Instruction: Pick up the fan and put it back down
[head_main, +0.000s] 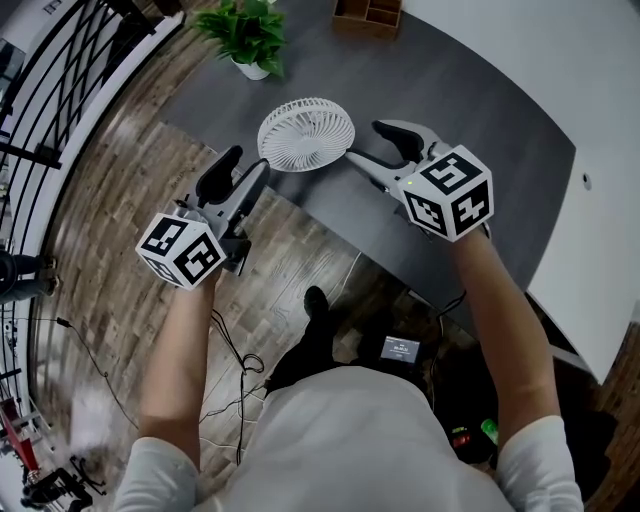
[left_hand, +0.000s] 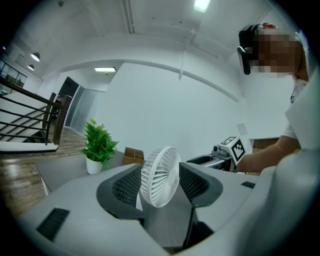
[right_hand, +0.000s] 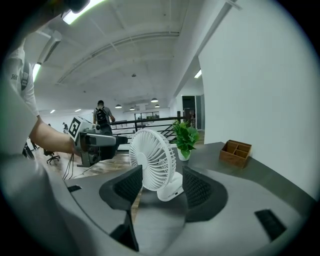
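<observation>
The fan (head_main: 306, 134) stands upright on its base at the near edge of the table (head_main: 470, 130). The left gripper (head_main: 243, 168) is just off that edge, with its jaws spread and empty. The right gripper (head_main: 368, 143) is above the table, its jaws likewise spread and clear of the fan. A plant (head_main: 245, 35) and a wooden box (head_main: 367, 15) occupy the table's far side.

An open-plan office on an upper level, judging by the long dark grey bench (head_main: 480, 100) with a potted plant (head_main: 245, 35) and wooden desk organiser (right_hand: 236, 152), wood-look floor (head_main: 110, 200), black railing (head_main: 60, 60) and ceiling strip lights (left_hand: 201, 5).
</observation>
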